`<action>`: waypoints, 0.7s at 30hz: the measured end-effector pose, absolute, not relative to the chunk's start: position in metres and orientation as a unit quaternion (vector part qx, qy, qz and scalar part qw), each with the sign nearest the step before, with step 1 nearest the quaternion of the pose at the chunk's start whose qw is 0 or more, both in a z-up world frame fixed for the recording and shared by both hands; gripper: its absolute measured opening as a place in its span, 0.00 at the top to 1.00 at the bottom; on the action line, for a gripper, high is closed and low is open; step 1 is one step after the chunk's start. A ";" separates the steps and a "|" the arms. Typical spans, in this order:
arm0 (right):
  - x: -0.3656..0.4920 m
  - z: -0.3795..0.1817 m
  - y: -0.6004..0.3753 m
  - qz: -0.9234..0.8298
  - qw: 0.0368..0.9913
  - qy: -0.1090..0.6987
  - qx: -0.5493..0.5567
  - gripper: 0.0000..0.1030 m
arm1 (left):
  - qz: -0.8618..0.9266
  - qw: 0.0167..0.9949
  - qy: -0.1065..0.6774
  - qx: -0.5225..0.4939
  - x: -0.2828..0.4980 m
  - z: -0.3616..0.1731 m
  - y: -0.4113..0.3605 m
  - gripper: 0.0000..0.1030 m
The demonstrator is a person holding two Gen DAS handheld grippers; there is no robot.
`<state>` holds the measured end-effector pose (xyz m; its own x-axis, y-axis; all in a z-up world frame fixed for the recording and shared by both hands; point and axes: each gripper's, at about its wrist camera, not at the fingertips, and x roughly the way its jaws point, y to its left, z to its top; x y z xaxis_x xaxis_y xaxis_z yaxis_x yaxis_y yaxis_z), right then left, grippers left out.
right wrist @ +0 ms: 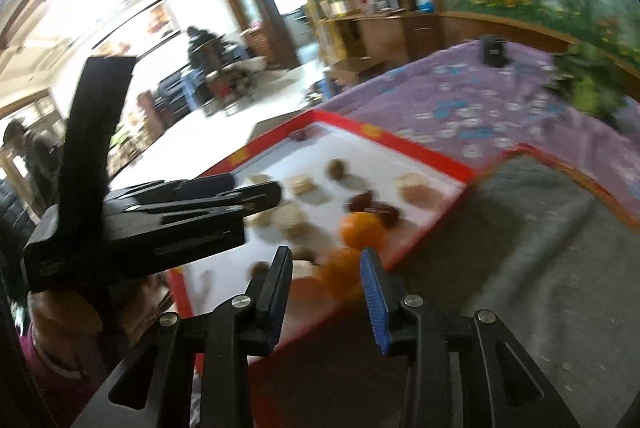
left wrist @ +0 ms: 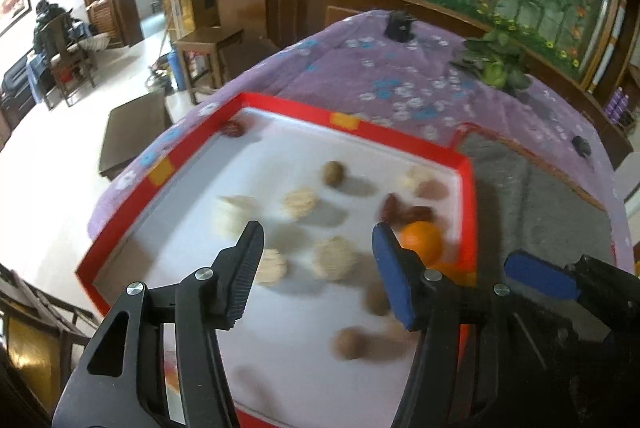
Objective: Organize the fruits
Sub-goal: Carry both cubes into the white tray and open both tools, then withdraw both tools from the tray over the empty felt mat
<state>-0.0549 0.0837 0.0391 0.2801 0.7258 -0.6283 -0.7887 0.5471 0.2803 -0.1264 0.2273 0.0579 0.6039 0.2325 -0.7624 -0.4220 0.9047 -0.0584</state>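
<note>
Left wrist view: my left gripper and right gripper both hang spread, empty, over the red tray near an orange.

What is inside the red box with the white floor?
Inside the red box lie pale ridged round pieces, brown round ones, dark red fruits and oranges. Blur hides exact kinds; the left hand-held gripper covers the near floor.

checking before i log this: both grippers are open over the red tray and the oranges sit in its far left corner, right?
Not quite. The oranges sit by the near right edge of the red tray, as the left wrist view shows; the far left corner holds one dark red fruit. The left gripper and right gripper are both open.
</note>
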 end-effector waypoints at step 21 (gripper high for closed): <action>-0.008 0.025 -0.127 0.198 0.902 0.384 0.019 0.57 | 0.020 0.898 0.436 -0.057 -0.033 0.047 0.048 0.45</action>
<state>-0.0076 -0.1273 0.0248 0.6269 0.3710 -0.6851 -0.3417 0.9212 0.1862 -0.0332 0.0481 0.0465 0.6184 -0.0132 -0.7858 -0.0859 0.9927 -0.0843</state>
